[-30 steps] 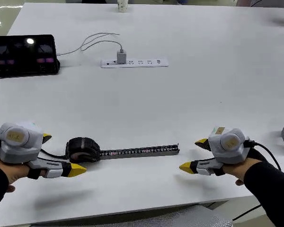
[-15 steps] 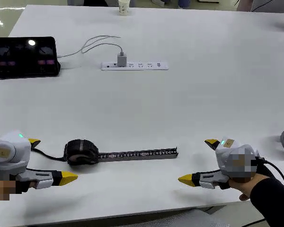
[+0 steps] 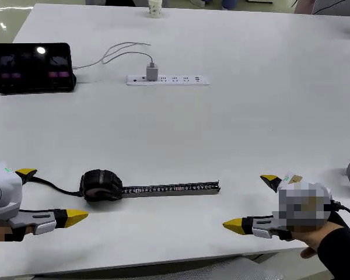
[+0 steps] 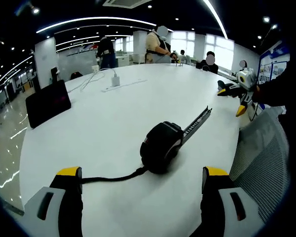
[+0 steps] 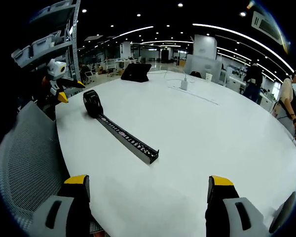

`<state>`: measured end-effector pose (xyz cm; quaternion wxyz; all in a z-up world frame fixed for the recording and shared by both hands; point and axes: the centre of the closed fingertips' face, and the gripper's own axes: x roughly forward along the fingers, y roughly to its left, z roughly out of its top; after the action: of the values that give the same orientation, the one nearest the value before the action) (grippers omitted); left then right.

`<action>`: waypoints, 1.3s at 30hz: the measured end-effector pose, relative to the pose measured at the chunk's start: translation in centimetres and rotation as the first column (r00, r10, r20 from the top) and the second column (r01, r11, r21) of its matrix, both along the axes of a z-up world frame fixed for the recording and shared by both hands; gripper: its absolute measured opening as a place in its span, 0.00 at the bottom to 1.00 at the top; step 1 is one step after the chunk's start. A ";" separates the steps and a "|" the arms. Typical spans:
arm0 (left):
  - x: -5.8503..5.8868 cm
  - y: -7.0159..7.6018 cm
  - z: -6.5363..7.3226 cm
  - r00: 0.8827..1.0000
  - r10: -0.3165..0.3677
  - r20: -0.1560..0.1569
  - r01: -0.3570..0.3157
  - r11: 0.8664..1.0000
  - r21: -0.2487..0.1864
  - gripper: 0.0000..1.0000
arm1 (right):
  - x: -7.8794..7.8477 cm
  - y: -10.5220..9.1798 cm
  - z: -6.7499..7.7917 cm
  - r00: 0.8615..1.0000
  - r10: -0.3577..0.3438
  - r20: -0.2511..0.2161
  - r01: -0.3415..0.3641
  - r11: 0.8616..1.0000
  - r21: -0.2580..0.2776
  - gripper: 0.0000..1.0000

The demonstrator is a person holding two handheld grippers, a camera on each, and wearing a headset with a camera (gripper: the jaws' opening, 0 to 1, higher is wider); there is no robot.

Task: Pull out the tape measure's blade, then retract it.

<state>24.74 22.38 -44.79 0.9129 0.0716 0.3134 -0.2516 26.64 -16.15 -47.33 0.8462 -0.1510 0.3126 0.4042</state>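
Observation:
A black tape measure [image 3: 101, 185] lies on the white table [image 3: 210, 128] with its blade [image 3: 172, 188] pulled out to the right and resting flat. A black wrist strap [image 3: 52, 187] trails from its case toward the left. My left gripper [image 3: 52, 195] is open at the table's left front, a little away from the case [image 4: 161, 145]. My right gripper [image 3: 251, 201] is open at the right front, apart from the blade's end [image 5: 150, 156]. Nothing sits between either pair of yellow-tipped jaws.
A black tablet [image 3: 32, 67] stands at the back left. A white power strip [image 3: 168, 79] with a plugged charger and cable lies at the back centre. A paper cup [image 3: 156, 7] is at the far edge. A mesh chair back [image 5: 24, 158] sits below the table's front edge.
Both grippers have drawn back from the tape measure, the left one leftward off the case and the right one toward the front right. The tape measure and its blade have stayed put.

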 end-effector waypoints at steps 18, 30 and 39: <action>-2.0 0.9 -0.4 1.000 0.029 -0.009 -0.029 0.999 -0.015 0.99 | -1.6 -2.2 -0.3 0.998 -0.052 -0.021 0.052 0.999 0.008 0.99; -1.6 0.6 0.0 0.999 0.034 0.021 -0.033 0.999 -0.025 0.99 | -2.8 -2.1 -0.7 0.999 -0.036 -0.039 0.035 0.999 -0.009 0.99; -1.8 0.0 -0.4 1.000 0.019 0.010 -0.019 1.000 -0.006 0.99 | -2.5 -2.8 -0.7 0.998 -0.059 -0.038 0.059 0.998 -0.003 0.99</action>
<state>22.90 22.38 -45.19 0.9170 0.0670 0.3088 -0.2435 24.17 -18.94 -48.07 0.8515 -0.1346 0.3333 0.3817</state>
